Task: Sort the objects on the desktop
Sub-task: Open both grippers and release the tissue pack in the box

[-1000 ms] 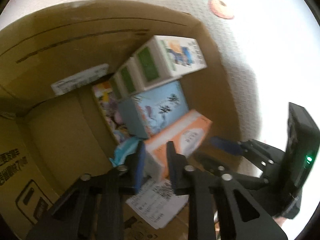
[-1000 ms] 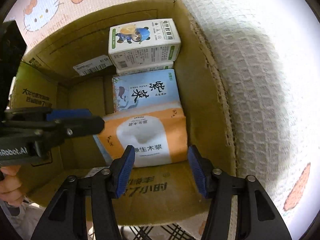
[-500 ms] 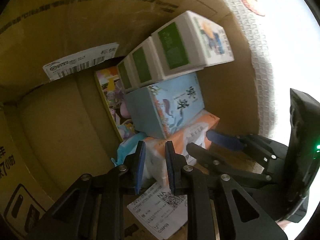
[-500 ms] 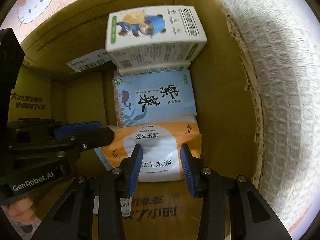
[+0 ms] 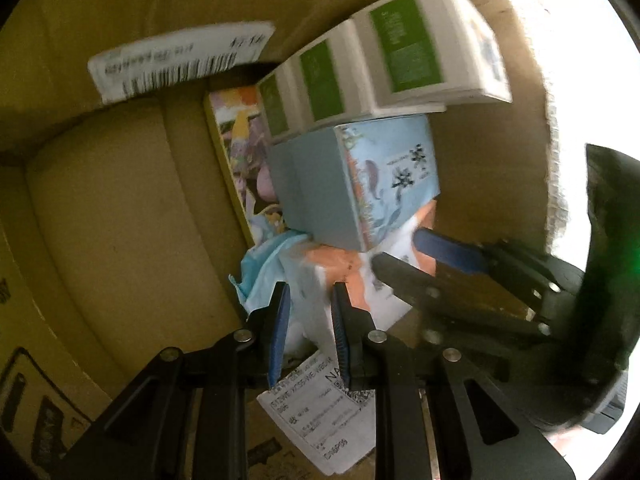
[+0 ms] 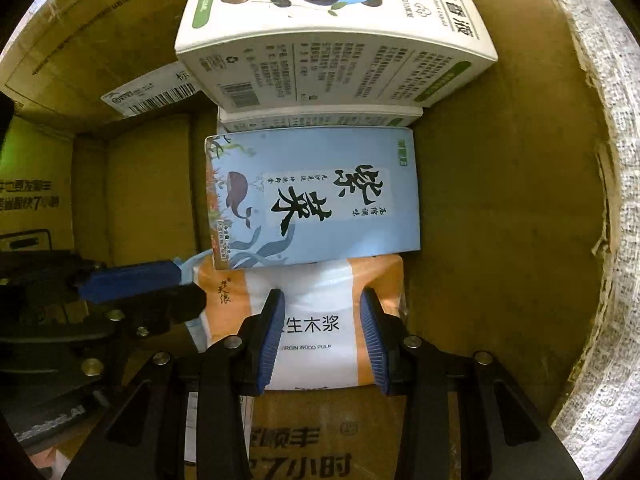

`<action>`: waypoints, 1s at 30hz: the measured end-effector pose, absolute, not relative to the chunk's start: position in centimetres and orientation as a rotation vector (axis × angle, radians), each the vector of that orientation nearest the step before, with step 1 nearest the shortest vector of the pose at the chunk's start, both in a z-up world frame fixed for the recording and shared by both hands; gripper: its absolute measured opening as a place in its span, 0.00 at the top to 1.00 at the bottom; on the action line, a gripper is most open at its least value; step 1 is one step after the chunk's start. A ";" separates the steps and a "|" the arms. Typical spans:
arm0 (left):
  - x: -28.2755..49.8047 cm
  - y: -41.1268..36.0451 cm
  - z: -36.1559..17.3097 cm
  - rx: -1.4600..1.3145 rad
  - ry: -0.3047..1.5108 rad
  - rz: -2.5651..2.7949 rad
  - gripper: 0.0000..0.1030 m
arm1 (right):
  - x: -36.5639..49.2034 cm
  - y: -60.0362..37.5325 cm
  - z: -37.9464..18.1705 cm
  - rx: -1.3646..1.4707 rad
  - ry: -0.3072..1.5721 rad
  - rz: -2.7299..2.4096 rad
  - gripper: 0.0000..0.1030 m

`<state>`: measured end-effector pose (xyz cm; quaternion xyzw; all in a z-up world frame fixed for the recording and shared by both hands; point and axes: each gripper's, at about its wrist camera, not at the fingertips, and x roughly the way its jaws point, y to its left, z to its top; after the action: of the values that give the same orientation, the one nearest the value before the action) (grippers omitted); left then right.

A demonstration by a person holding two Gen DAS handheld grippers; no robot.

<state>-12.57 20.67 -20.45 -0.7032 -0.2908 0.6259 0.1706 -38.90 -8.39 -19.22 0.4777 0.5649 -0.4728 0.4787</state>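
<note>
Inside the cardboard box [image 6: 500, 208], at its left, the left gripper [image 5: 307, 320] reached in from the side and pinched the soft end of the orange-and-white tissue pack [image 6: 316, 304], its blue pads pressed into the wrapper beside a crumpled light-blue cloth [image 5: 264, 264]. Further right, the right gripper [image 6: 322, 340] pointed down on the same pack; its jaws had just been closing, and the pads now squeezed the pack's white middle. Beyond the pack lay a light-blue carton [image 6: 316, 196] (its near edge overlapping the pack), then white-and-green cartons [image 6: 332, 36] stacked at the far wall. Rightmost, a white waffle-weave cloth [image 6: 616, 200] lay outside the box.
</note>
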 end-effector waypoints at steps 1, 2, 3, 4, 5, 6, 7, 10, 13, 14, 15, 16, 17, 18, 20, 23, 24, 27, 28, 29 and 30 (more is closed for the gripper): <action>-12.6 20.7 -20.7 -1.997 -0.848 1.763 0.79 | -38.9 -8.3 -19.1 1.167 1.373 -1.151 0.66; -12.6 20.8 -20.9 -1.994 -0.874 1.741 0.80 | -39.1 -8.0 -18.8 1.175 1.360 -1.150 0.66; -12.7 20.9 -21.0 -1.991 -0.890 1.719 0.80 | -39.2 -7.9 -18.6 1.184 1.352 -1.148 0.66; -12.9 21.1 -21.1 -1.990 -0.891 1.696 0.80 | -39.4 -7.7 -18.4 1.200 1.347 -1.140 0.66; -13.1 21.5 -21.3 -1.993 -0.877 1.682 0.80 | -39.6 -7.4 -18.0 1.217 1.333 -1.136 0.66; -13.3 21.7 -21.4 -1.998 -0.869 1.672 0.79 | -39.8 -7.2 -17.7 1.224 1.320 -1.139 0.66; -13.5 21.9 -21.5 -2.000 -0.882 1.661 0.79 | -39.9 -6.9 -17.2 1.224 1.309 -1.137 0.66; -13.7 22.1 -21.7 -2.005 -0.898 1.648 0.78 | -39.8 -5.7 -15.2 1.175 1.301 -1.166 0.66; -13.8 22.3 -21.6 -2.004 -0.886 1.654 0.78 | -39.7 -4.8 -13.5 1.118 1.305 -1.215 0.66; -13.8 22.4 -21.5 -2.003 -0.882 1.656 0.78 | -39.7 -4.4 -12.9 1.098 1.309 -1.230 0.66; -13.7 22.4 -21.4 -1.998 -0.873 1.661 0.78 | -39.6 -3.8 -12.3 0.935 1.379 -1.060 0.66; -13.7 22.4 -21.2 -1.990 -0.861 1.667 0.78 | -39.7 -3.5 -11.9 0.915 1.382 -1.055 0.66; -13.6 22.4 -21.0 -1.979 -0.844 1.678 0.78 | -39.8 -3.2 -11.5 0.903 1.383 -1.067 0.66; -13.5 22.5 -20.6 -1.970 -0.820 1.692 0.78 | -39.9 -3.1 -11.3 0.899 1.383 -1.076 0.66; -13.3 22.5 -20.0 -1.959 -0.779 1.716 0.78 | -40.1 -2.7 -11.1 0.890 1.388 -1.087 0.66; -13.2 22.5 -18.4 -1.915 -0.731 1.750 0.78 | -39.8 -1.7 -11.2 0.870 1.413 -1.085 0.66; -13.2 22.5 -17.7 -1.892 -0.706 1.770 0.78 | -39.7 -1.4 -11.1 0.866 1.416 -1.081 0.66; -13.1 22.3 -15.6 -1.805 -0.631 1.853 0.78 | -39.2 -0.4 -10.8 0.837 1.427 -1.075 0.66; -13.1 22.1 -14.9 -1.778 -0.611 1.875 0.78 | -39.0 -0.1 -10.5 0.819 1.431 -1.074 0.66; -13.1 21.9 -14.4 -1.747 -0.605 1.889 0.78 | -38.9 0.2 -10.2 0.807 1.427 -1.075 0.66; -13.1 21.7 -14.0 -1.722 -0.607 1.900 0.78 | -38.8 0.4 -10.0 0.800 1.423 -1.075 0.66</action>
<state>-13.11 21.69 -13.96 -0.6326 -0.2229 0.6981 0.2508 -38.77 0.41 -10.00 0.3395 0.6034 -0.4558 0.5594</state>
